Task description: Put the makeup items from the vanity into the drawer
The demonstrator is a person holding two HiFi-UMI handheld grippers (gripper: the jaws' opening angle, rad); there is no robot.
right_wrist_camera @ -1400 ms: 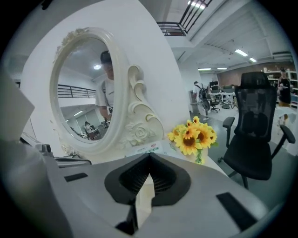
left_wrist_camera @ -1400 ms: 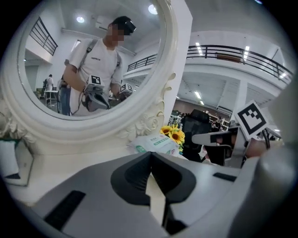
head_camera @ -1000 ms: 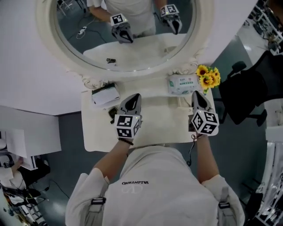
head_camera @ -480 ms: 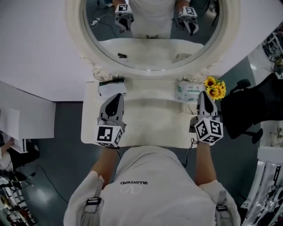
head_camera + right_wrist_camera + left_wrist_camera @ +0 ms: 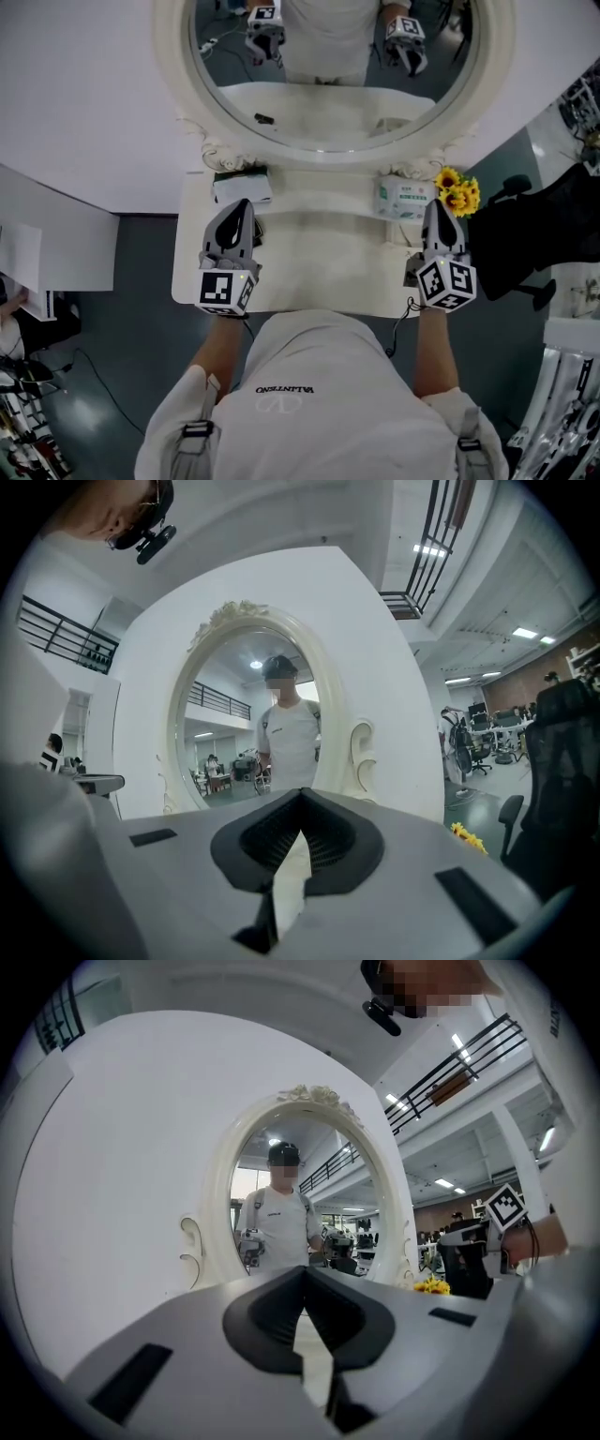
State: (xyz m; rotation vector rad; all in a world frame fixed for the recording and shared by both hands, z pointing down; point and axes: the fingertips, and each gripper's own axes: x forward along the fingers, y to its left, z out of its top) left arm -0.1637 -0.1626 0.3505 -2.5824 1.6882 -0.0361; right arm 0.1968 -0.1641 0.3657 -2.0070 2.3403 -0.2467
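The cream vanity top (image 5: pixel 319 253) lies below the oval mirror (image 5: pixel 328 56). My left gripper (image 5: pixel 238 205) hovers over its left part, jaws shut and empty, pointing at the mirror. My right gripper (image 5: pixel 437 203) hovers over the right edge, shut as well with nothing in it. A white and green box (image 5: pixel 242 186) sits at the back left, just ahead of the left gripper. A small dark item (image 5: pixel 264 119) shows only as a reflection in the mirror. In the left gripper view the left gripper (image 5: pixel 305 1274) faces the mirror; in the right gripper view so does the right gripper (image 5: pixel 300 794). No drawer is in view.
A pack of wipes (image 5: pixel 403 199) lies at the back right, with yellow sunflowers (image 5: pixel 457 190) beside it at the corner. A black office chair (image 5: pixel 539 225) stands to the right of the vanity. A white wall panel runs behind and to the left.
Both grippers have risen over the vanity. The left one has shifted left, and the small dark item beside it earlier is now out of sight.
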